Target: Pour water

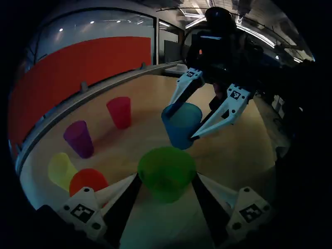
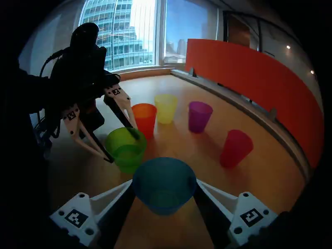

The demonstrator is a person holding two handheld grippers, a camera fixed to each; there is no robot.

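My left gripper point(image 1: 167, 178) is shut on a green cup point(image 1: 166, 172), held upright between its white fingers. Just beyond it, my right gripper point(image 1: 182, 122) is shut on a blue cup point(image 1: 181, 124), also upright and slightly higher. In the right gripper view the blue cup point(image 2: 164, 186) sits between the right gripper's point(image 2: 164, 184) own fingers. Right behind it there, the left gripper point(image 2: 123, 146) clamps the green cup point(image 2: 124, 151). The two cups are close but apart. I cannot tell whether either holds water.
Several other cups stand on the wooden table point(image 1: 232, 149): red point(image 1: 119, 111), purple point(image 1: 79, 138), yellow point(image 1: 61, 169) and orange point(image 1: 88, 180). An orange wall panel point(image 2: 257, 79) runs along the table's far edge. A person in dark clothes point(image 2: 79, 62) holds the grippers.
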